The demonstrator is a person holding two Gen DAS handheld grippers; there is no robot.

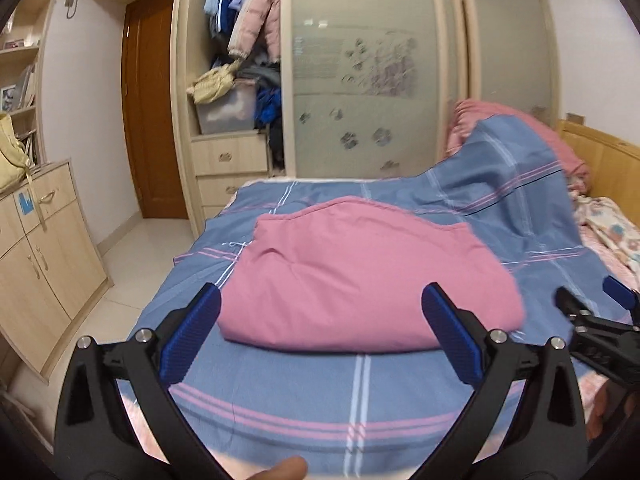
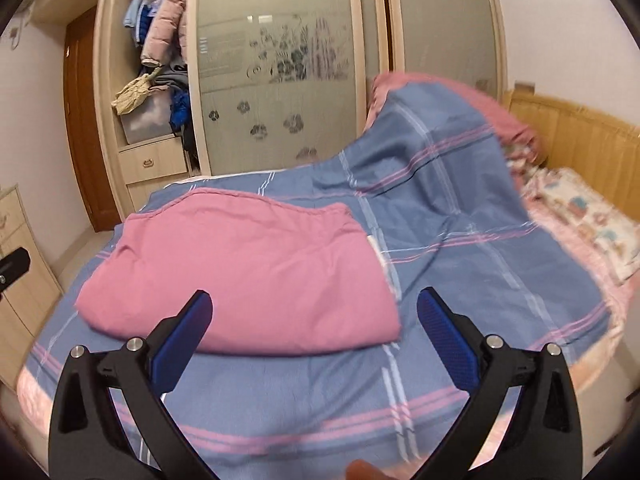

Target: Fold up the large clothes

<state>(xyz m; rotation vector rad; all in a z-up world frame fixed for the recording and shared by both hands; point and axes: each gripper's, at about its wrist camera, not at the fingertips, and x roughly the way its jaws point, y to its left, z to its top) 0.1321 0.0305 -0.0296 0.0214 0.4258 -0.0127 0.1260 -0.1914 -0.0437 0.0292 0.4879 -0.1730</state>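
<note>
The folded cloth (image 1: 360, 276) is a plain dusty pink, with no print on it. The sheet (image 1: 320, 392) on the bed is a muted blue crossed by a wide check — thin white lines and narrow pink stripes in pairs and threes. The bedding (image 2: 584, 216) by the headboard is cream with a pink and pale blue floral print. The headboard (image 2: 576, 136) is honey-yellow wood. The left tool (image 1: 320, 320) and the right tool (image 2: 314, 320) are both black with bright blue textured pads. The wardrobe doors (image 1: 360, 68) are frosted grey-green with dark grey flower motifs — their frames pale beige. The room door (image 1: 152, 112) is reddish brown.
</note>
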